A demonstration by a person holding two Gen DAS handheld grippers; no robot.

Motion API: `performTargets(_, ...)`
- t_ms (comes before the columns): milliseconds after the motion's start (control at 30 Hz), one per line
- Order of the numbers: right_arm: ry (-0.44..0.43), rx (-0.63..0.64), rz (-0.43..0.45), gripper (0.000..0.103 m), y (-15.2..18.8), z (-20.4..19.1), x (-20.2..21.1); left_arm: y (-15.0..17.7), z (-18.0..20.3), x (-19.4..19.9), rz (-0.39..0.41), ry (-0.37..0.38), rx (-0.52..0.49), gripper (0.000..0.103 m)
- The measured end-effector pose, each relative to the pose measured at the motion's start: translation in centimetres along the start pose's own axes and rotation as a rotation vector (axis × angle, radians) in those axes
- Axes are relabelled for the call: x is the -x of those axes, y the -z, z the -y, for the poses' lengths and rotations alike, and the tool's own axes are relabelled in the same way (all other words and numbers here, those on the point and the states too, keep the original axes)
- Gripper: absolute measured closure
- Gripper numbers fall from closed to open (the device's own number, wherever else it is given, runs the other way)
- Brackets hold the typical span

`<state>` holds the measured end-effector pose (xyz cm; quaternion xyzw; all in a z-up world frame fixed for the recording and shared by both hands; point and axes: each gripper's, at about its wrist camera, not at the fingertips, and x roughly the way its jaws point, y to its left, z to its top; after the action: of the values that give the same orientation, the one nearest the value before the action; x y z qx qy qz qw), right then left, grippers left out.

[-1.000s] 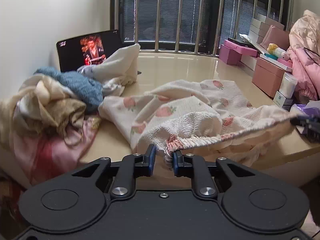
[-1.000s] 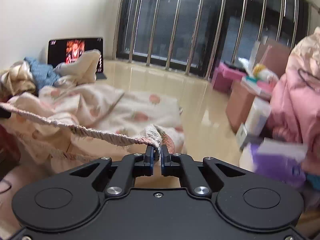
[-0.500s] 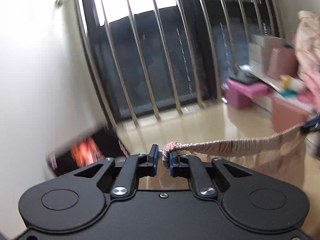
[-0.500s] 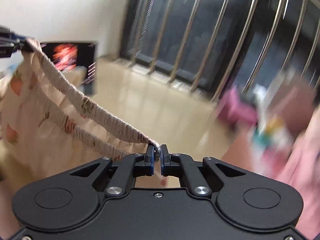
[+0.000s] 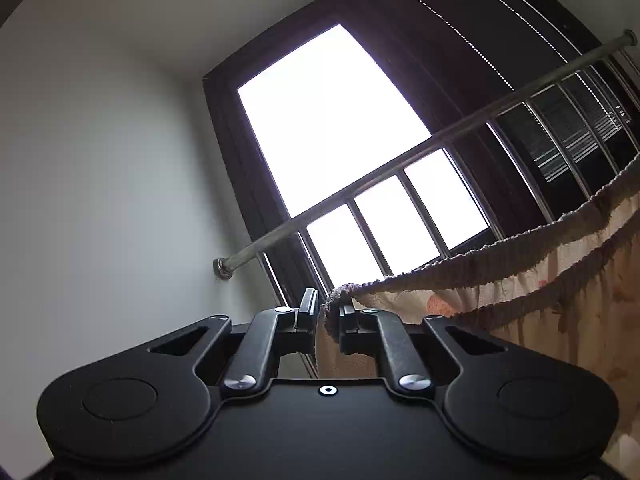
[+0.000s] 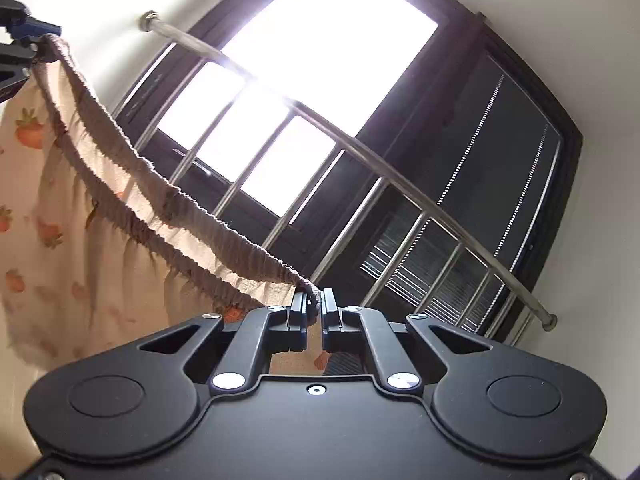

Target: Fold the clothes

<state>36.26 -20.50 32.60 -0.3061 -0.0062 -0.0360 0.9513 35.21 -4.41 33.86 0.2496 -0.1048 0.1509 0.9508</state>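
A cream garment with a strawberry print [image 6: 60, 216] hangs in the air, held by its ribbed elastic waistband [image 6: 192, 216]. My left gripper [image 5: 328, 310] is shut on one end of the waistband [image 5: 480, 264]. My right gripper [image 6: 314, 304] is shut on the other end. The band stretches between them and the cloth [image 5: 560, 320] hangs below. The left gripper also shows at the top left of the right wrist view [image 6: 20, 36]. Both cameras point up at the window.
A dark-framed window [image 5: 332, 120] with bright glass fills the background. A metal rail with vertical bars [image 5: 400, 160] runs across it, also in the right wrist view [image 6: 360, 148]. White walls [image 5: 100, 200] flank it. The table and other clothes are out of view.
Both grippers have risen and tilted upward with the waistband still held. The garment has come off the table and hangs between them. The table and clothes pile have left the view.
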Motion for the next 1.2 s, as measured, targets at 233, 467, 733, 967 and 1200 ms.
performTargets(233, -0.193, 0.104, -0.048, 0.098, 13.0, -6.6, 7.8, 13.8, 4.5, 12.1, -0.139, 0.219, -0.123, 0.092)
performTargets(467, -0.433, 0.028, -0.324, 0.099, 29.6, -14.8, 16.4, 30.7, 11.0, 25.6, -0.626, 0.582, -0.06, 0.092)
performTargets(733, -0.469, -0.23, -0.583, 0.099, 37.3, -18.1, 22.3, 35.2, 12.0, 32.3, -0.833, 0.602, 0.022, 0.093)
performTargets(967, -0.472, -0.271, -0.615, 0.098, 37.8, -17.1, 23.2, 34.8, 11.1, 33.3, -0.85, 0.603, 0.039, 0.093)
performTargets(1200, -0.478, -0.285, -0.625, 0.098, 38.1, -16.8, 24.0, 35.8, 11.1, 33.8, -0.881, 0.609, 0.061, 0.093)
